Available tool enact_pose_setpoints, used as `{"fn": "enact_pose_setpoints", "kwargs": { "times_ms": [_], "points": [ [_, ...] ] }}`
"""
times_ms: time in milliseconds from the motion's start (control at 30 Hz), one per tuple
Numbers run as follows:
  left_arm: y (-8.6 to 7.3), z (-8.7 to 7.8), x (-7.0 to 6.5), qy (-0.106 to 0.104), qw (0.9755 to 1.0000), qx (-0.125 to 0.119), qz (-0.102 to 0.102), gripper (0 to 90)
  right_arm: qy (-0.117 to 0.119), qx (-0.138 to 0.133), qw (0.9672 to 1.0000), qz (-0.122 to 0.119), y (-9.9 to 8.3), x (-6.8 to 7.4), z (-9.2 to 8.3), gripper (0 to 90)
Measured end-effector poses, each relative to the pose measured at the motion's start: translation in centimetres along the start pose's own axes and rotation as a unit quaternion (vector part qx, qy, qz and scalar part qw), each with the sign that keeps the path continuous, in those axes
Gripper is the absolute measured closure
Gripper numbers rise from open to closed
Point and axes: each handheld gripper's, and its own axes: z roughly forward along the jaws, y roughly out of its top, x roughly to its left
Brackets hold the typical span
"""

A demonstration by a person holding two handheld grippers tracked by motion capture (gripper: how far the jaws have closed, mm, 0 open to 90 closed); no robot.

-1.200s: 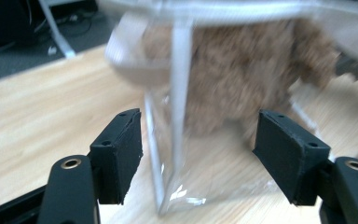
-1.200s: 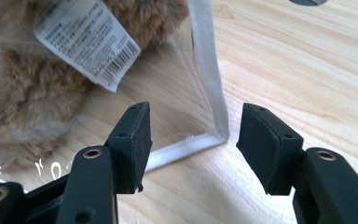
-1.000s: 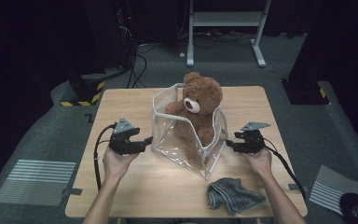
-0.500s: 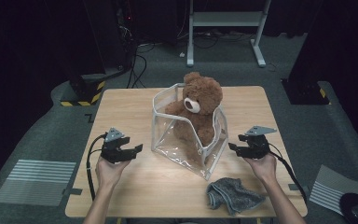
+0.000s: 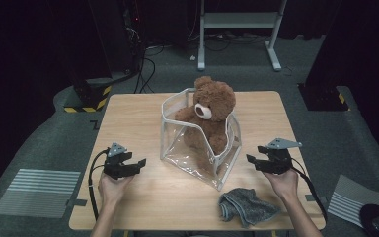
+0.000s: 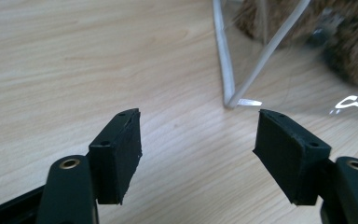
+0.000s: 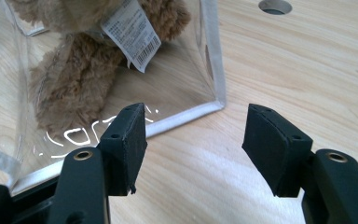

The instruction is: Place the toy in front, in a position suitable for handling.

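Note:
A brown teddy bear (image 5: 209,111) sits upright inside a clear plastic bag with white edging (image 5: 197,153) in the middle of the wooden table (image 5: 128,118). My left gripper (image 5: 139,163) rests low, left of the bag and apart from it, open and empty. In the left gripper view, its jaws (image 6: 198,126) face the bag's white corner seam (image 6: 226,70) and bear fur (image 6: 354,51). My right gripper (image 5: 250,159) is held right of the bag, open and empty. In the right gripper view, that gripper (image 7: 196,121) points at the bag's bottom corner (image 7: 214,56), the bear (image 7: 70,79) and its white label (image 7: 130,32).
A crumpled grey cloth (image 5: 246,207) lies near the table's front edge, right of centre. A round hole (image 7: 274,5) is cut in the tabletop beyond the bag. Dark floor, cables and a metal stand (image 5: 237,22) lie past the far edge.
Both grippers have drawn back from the bag's sides, outward and toward the person. The left one has also sunk closer to the tabletop. Bag and bear stay put.

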Motion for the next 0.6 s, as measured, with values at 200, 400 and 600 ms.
{"fn": "enact_pose_setpoints", "kwargs": {
  "times_ms": [200,400,600],
  "points": [
    [-1.0,0.3,0.4,0.006,0.9999,0.006,-0.011,31.1,-0.014,-0.003,0.9998,0.017,-1.3,-0.5,-1.1,38.9],
    [-1.7,0.7,0.6,0.020,0.9995,0.017,-0.019,31.0,-0.028,-0.009,0.9990,0.035,-2.6,-0.8,-2.1,38.7],
    [-2.5,1.0,0.6,0.039,0.9988,0.027,-0.016,31.1,-0.045,-0.002,0.9981,0.042,-4.2,-1.0,-2.5,38.5]
  ]
}}
